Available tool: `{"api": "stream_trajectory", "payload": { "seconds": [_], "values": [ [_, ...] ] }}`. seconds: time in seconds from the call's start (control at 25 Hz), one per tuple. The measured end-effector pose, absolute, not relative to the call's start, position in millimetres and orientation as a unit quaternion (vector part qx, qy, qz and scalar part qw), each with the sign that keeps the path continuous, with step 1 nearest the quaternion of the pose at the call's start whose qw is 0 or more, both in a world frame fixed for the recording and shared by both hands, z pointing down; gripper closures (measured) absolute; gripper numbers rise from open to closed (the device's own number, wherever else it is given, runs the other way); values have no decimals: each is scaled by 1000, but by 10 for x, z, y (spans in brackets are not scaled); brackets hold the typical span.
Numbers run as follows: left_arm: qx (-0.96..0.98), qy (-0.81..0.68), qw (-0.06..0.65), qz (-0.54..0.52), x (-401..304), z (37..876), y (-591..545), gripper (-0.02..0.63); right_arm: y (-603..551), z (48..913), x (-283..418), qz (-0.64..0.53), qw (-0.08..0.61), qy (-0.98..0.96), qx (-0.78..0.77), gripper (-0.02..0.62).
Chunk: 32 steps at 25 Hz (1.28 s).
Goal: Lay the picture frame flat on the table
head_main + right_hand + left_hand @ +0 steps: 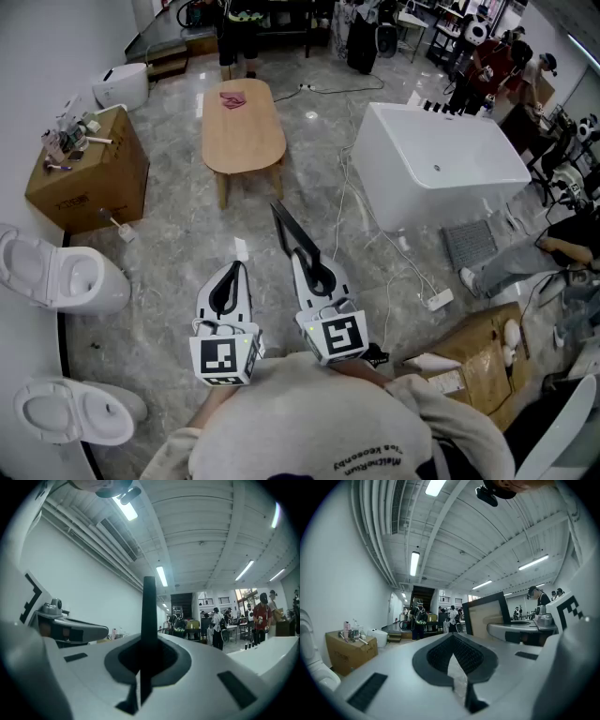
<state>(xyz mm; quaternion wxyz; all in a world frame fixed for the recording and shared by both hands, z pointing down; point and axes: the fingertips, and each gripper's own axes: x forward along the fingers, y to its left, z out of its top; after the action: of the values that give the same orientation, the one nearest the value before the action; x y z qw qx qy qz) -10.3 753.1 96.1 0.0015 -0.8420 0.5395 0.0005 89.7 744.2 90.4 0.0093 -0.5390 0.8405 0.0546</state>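
Just below centre, the right gripper (307, 262) clamps the picture frame (292, 236). Beside it, the left gripper (232, 274) is clenched empty, with the table (246, 141) well apart above.

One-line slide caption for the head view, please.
Right gripper holds the picture frame edge-on; left gripper shut, empty; wooden table ahead.

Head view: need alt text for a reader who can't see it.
Seen from above, the right gripper is shut on a dark picture frame held edge-on over a marble floor, the left gripper shut and empty beside it. An oval wooden table stands ahead, some way off.
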Motion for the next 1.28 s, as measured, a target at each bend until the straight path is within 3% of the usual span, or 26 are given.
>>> {"api": "stream_trajectory", "payload": {
  "seconds": [0.84,1.28],
  "values": [
    [-850,526,-15,1,-447,1168,7693,598,7616,1053,800,34,15,819,-572,577],
    [-848,530,-17,7,-447,1208,7248,598,7146,1022,762,42,22,826,-561,578]
  ]
}}
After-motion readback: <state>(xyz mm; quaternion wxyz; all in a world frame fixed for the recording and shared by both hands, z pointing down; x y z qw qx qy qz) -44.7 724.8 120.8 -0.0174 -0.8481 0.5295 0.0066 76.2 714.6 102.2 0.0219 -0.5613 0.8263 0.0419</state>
